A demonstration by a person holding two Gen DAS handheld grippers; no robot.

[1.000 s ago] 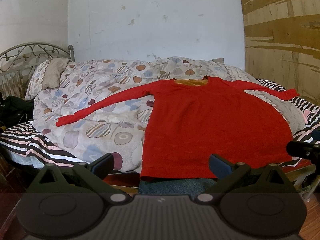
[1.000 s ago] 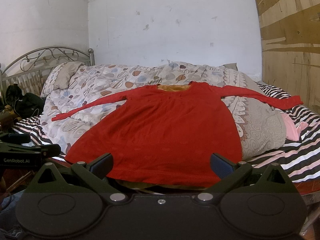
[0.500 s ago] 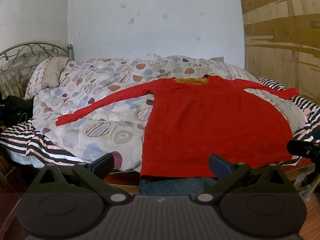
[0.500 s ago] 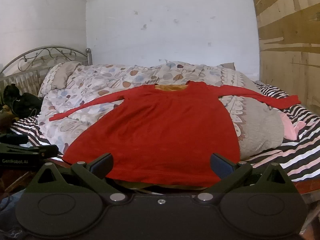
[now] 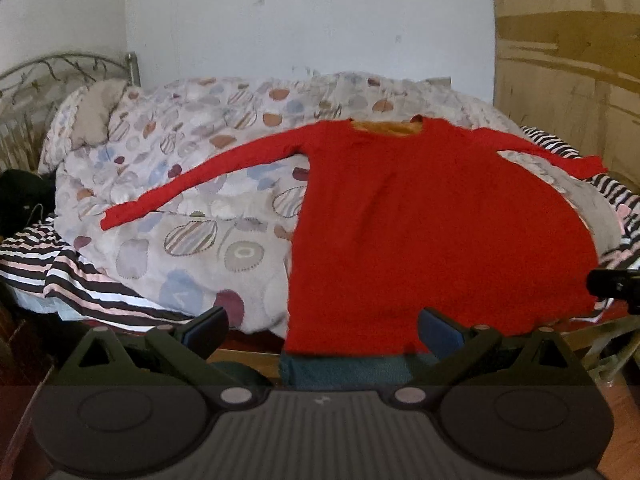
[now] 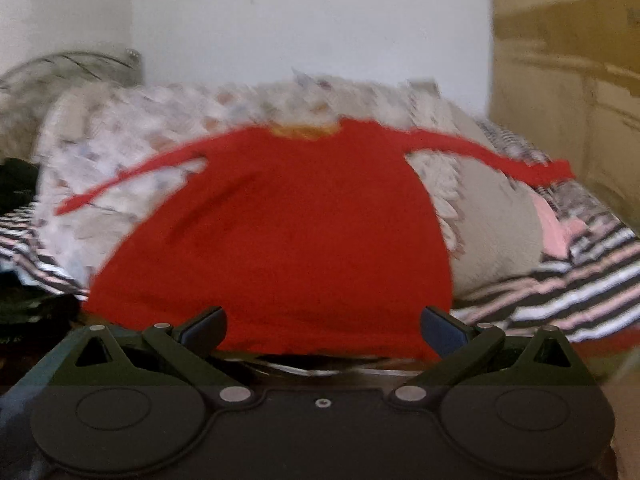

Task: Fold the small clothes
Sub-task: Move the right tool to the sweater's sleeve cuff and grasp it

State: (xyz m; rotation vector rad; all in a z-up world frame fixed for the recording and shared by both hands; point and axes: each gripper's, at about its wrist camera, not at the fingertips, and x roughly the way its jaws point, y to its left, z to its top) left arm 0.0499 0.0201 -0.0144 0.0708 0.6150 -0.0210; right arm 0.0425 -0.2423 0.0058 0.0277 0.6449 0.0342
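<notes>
A red long-sleeved top (image 5: 432,220) lies spread flat on the bed, sleeves out to both sides, yellow-lined neck at the far end. Its hem hangs at the near bed edge. My left gripper (image 5: 322,326) is open and empty, held just short of the hem's left half. The top also fills the blurred right wrist view (image 6: 288,240). My right gripper (image 6: 322,326) is open and empty, just short of the hem's middle. The right gripper's tip shows at the right edge of the left wrist view (image 5: 614,282).
A patterned duvet (image 5: 192,200) is heaped on the bed under and left of the top. A striped sheet (image 6: 568,292) lies to the right. A metal headboard (image 5: 48,76) stands at far left, a wooden panel (image 5: 572,48) at far right. Dark blue-green cloth (image 5: 352,372) hangs below the hem.
Both grippers have moved, the right one fast enough to blur its view, which has shifted to the right. Both stay open. The top has not moved.
</notes>
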